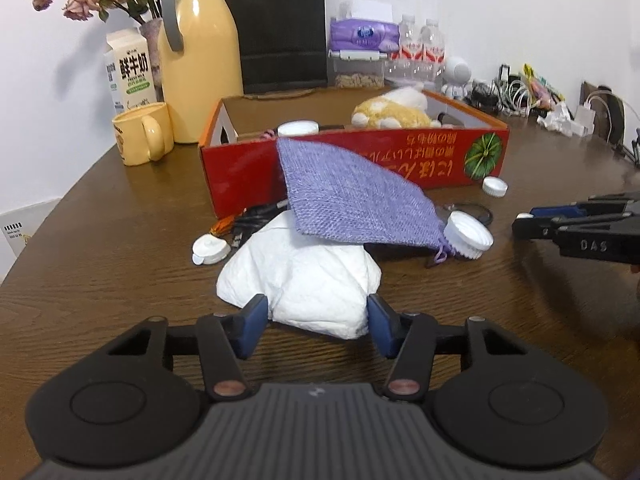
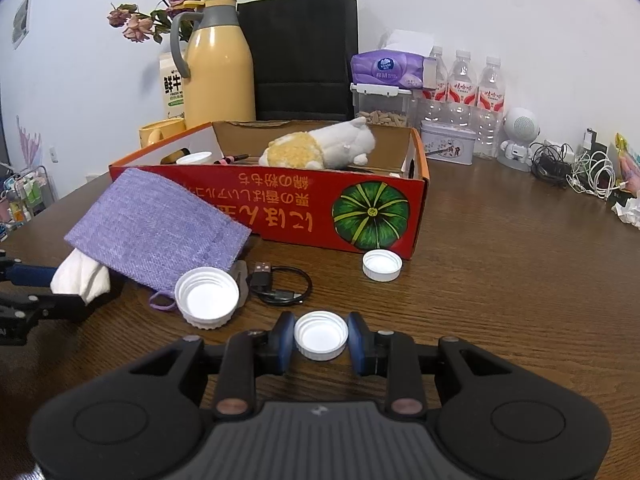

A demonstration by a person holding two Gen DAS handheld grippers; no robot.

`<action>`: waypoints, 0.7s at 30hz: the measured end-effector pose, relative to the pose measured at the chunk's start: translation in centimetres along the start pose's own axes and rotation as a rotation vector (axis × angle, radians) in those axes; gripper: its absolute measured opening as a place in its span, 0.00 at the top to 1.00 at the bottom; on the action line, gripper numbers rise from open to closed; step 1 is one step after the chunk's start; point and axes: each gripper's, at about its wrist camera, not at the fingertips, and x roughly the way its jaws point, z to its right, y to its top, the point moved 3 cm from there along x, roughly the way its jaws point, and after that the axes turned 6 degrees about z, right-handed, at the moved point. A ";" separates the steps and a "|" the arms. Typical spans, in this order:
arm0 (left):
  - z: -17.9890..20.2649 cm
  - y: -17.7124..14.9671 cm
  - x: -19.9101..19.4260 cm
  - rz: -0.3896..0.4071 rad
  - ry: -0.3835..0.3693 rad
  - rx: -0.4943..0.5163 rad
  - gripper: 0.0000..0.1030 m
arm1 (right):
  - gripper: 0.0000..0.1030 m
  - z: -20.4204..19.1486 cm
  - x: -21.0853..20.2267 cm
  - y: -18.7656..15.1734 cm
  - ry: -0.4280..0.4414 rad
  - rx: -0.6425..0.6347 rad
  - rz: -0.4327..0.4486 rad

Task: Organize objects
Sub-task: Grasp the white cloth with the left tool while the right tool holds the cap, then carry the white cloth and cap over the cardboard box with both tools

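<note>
1. Presently, a small white cap (image 2: 321,335) is clamped between the pads of the right hand-held gripper (image 2: 321,338), probably so it can be carried to the red box (image 2: 280,204) standing toward the far edge of the tabletop (image 2: 500,280).
2. The left hand-held gripper (image 1: 316,322) is set astride a white crumpled bundle (image 1: 304,276) in mid-tabletop; whether its pads already press on it cannot be told.
3. A purple knitted pouch (image 1: 352,204) is draped over the bundle, leaning on the box, so much of the bundle and a black cable (image 2: 280,286) is hidden.
4. The box's contents are partly cut off; only a plush toy (image 2: 320,148) is clearly made out.
</note>
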 end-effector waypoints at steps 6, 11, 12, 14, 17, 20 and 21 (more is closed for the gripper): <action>-0.3 0.4 -1.0 0.034 0.013 -0.017 0.47 | 0.73 -0.1 -0.4 0.1 0.002 -0.010 0.030; -0.9 1.1 -2.1 0.078 0.024 -0.024 0.47 | 0.73 -0.5 -1.0 0.1 0.006 -0.033 0.065; -1.0 1.3 -2.4 0.089 0.026 -0.026 0.47 | 0.73 -0.6 -1.1 0.1 0.005 -0.038 0.071; -1.3 1.7 -2.9 0.110 0.031 -0.029 0.47 | 0.73 -0.8 -1.3 0.1 0.001 -0.044 0.077; -1.7 2.4 -3.4 0.140 0.041 -0.026 0.47 | 0.73 -0.9 -1.4 0.2 -0.004 -0.054 0.081; -2.0 3.3 -3.8 0.166 0.047 -0.017 0.47 | 0.73 -1.1 -1.6 0.4 -0.003 -0.062 0.091; -2.0 3.6 -3.9 0.175 0.048 -0.013 0.47 | 0.73 -1.2 -1.7 0.5 -0.002 -0.063 0.096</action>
